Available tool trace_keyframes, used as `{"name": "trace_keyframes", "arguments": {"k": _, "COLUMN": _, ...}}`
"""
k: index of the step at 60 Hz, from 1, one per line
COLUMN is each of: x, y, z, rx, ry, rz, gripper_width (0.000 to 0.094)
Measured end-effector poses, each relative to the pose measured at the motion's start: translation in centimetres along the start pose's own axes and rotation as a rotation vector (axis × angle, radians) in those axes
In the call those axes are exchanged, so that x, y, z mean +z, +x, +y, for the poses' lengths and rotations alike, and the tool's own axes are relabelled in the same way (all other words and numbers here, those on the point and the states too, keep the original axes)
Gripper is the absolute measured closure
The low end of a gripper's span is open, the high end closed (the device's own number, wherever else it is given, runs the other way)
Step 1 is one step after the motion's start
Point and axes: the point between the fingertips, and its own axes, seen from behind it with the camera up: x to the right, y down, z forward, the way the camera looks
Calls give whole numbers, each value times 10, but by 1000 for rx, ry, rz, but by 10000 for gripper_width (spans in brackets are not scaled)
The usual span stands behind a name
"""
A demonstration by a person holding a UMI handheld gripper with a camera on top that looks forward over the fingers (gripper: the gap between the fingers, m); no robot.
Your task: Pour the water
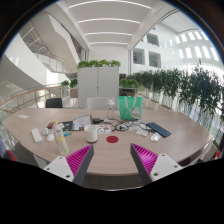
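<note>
- Gripper view: the gripper (112, 158) hangs above the near edge of a large oval wooden table (120, 150); its two fingers are spread wide apart with nothing between them, so the claw is released.
- The pink pads (80, 157) face each other across bare tabletop, one at 7 o'clock and one at 5 o'clock.
- A white cup (92, 132) stands just ahead of the fingers, toward 11 o'clock from the gap between them.
- A small red round thing (112, 139) lies flat on the wood just beside the cup, at 12 o'clock from the gap.
- A green see-through container (127, 107) stands upright further back, beyond the cup, at about 1 o'clock.
- A dark flat tablet-like thing (158, 129) lies on the table at 2 o'clock, well apart from the cup.
- Small bottles and jars (50, 132) cluster at 10 o'clock; their details are too small to tell.
- Beyond the table stand a white cabinet (98, 80) topped with greenery and a row of leafy plants (185, 88) at 2 o'clock.
</note>
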Motion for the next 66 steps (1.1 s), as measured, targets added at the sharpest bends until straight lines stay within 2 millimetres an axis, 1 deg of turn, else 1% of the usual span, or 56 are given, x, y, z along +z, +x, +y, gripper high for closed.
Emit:
{"name": "trace_keyframes", "arguments": {"k": 1, "x": 0, "y": 2, "z": 1, "rx": -5, "ry": -4, "rz": 6, "gripper_width": 115}}
{"name": "trace_keyframes", "arguments": {"k": 2, "x": -5, "y": 2, "z": 0, "rx": -10, "ry": -11, "rz": 13, "gripper_width": 121}}
{"name": "trace_keyframes", "arguments": {"k": 3, "x": 1, "y": 7, "z": 2, "rx": -15, "ry": -13, "rz": 20, "gripper_width": 119}}
{"name": "trace_keyframes", "arguments": {"k": 4, "x": -5, "y": 6, "z": 0, "rx": -16, "ry": -15, "rz": 27, "gripper_width": 117}}
{"name": "trace_keyframes", "arguments": {"k": 7, "x": -5, "y": 5, "z": -1, "rx": -6, "ry": -3, "rz": 39, "gripper_width": 119}}
{"name": "trace_keyframes", "arguments": {"k": 8, "x": 0, "y": 18, "z": -4, "rx": -4, "ry": 0, "rz": 39, "gripper_width": 117}}
{"name": "trace_keyframes", "arguments": {"k": 9, "x": -4, "y": 1, "z": 1, "rx": 6, "ry": 1, "rz": 40, "gripper_width": 118}}
{"name": "trace_keyframes", "arguments": {"k": 10, "x": -10, "y": -6, "z": 0, "rx": 11, "ry": -2, "rz": 42, "gripper_width": 118}}
{"name": "trace_keyframes", "arguments": {"k": 11, "x": -18, "y": -23, "z": 0, "rx": 17, "ry": -3, "rz": 48, "gripper_width": 118}}
{"name": "trace_keyframes", "arguments": {"k": 13, "x": -21, "y": -32, "z": -2, "rx": 23, "ry": 0, "rz": 56, "gripper_width": 118}}
{"name": "trace_keyframes", "arguments": {"k": 16, "x": -18, "y": -38, "z": -1, "rx": 20, "ry": 12, "rz": 56, "gripper_width": 117}}
{"name": "trace_keyframes", "arguments": {"k": 17, "x": -20, "y": -42, "z": -3, "rx": 15, "ry": 20, "rz": 50, "gripper_width": 112}}
{"name": "trace_keyframes", "arguments": {"k": 20, "x": -18, "y": -51, "z": -6, "rx": 4, "ry": 57, "rz": 25, "gripper_width": 115}}
{"name": "trace_keyframes", "arguments": {"k": 22, "x": -13, "y": -53, "z": -1, "rx": 9, "ry": 68, "rz": 19, "gripper_width": 118}}
{"name": "trace_keyframes", "arguments": {"k": 25, "x": -5, "y": -63, "z": 10, "rx": 17, "ry": 71, "rz": 2, "gripper_width": 115}}
{"name": "trace_keyframes", "arguments": {"k": 27, "x": 1, "y": -75, "z": 18, "rx": 19, "ry": 79, "rz": -15, "gripper_width": 114}}
{"name": "trace_keyframes", "arguments": {"k": 29, "x": 8, "y": -91, "z": 27, "rx": 20, "ry": 82, "rz": -39, "gripper_width": 108}}
{"name": "trace_keyframes", "arguments": {"k": 32, "x": 23, "y": -119, "z": 44, "rx": 23, "ry": 74, "rz": -84, "gripper_width": 111}}
{"name": "trace_keyframes", "arguments": {"k": 38, "x": 64, "y": -187, "z": 70, "rx": 30, "ry": 56, "rz": -181, "gripper_width": 108}}
{"name": "trace_keyframes", "arguments": {"k": 43, "x": 106, "y": -239, "z": 81, "rx": 30, "ry": 49, "rz": -233, "gripper_width": 104}}
{"name": "trace_keyframes", "arguments": {"k": 46, "x": 134, "y": -263, "z": 83, "rx": 24, "ry": 51, "rz": -246, "gripper_width": 117}}
{"name": "trace_keyframes", "arguments": {"k": 49, "x": 161, "y": -279, "z": 82, "rx": 16, "ry": 63, "rz": -238, "gripper_width": 120}}
{"name": "trace_keyframes", "arguments": {"k": 54, "x": 205, "y": -297, "z": 74, "rx": 8, "ry": 82, "rz": -199, "gripper_width": 120}}
{"name": "trace_keyframes", "arguments": {"k": 57, "x": 226, "y": -307, "z": 67, "rx": 10, "ry": 95, "rz": -182, "gripper_width": 120}}
{"name": "trace_keyframes", "arguments": {"k": 58, "x": 233, "y": -305, "z": 64, "rx": 8, "ry": 105, "rz": -175, "gripper_width": 120}}
{"name": "trace_keyframes", "arguments": {"k": 62, "x": 252, "y": -311, "z": 52, "rx": -8, "ry": 151, "rz": -147, "gripper_width": 142}}
{"name": "trace_keyframes", "arguments": {"k": 63, "x": 256, "y": -315, "z": 50, "rx": -14, "ry": 158, "rz": -141, "gripper_width": 180}}
{"name": "trace_keyframes", "arguments": {"k": 64, "x": 262, "y": -318, "z": 47, "rx": -19, "ry": 161, "rz": -136, "gripper_width": 242}}
{"name": "trace_keyframes", "arguments": {"k": 65, "x": 266, "y": -316, "z": 49, "rx": -28, "ry": 159, "rz": -134, "gripper_width": 342}}
{"name": "trace_keyframes", "arguments": {"k": 66, "x": 268, "y": -318, "z": 51, "rx": -31, "ry": 155, "rz": -136, "gripper_width": 398}}
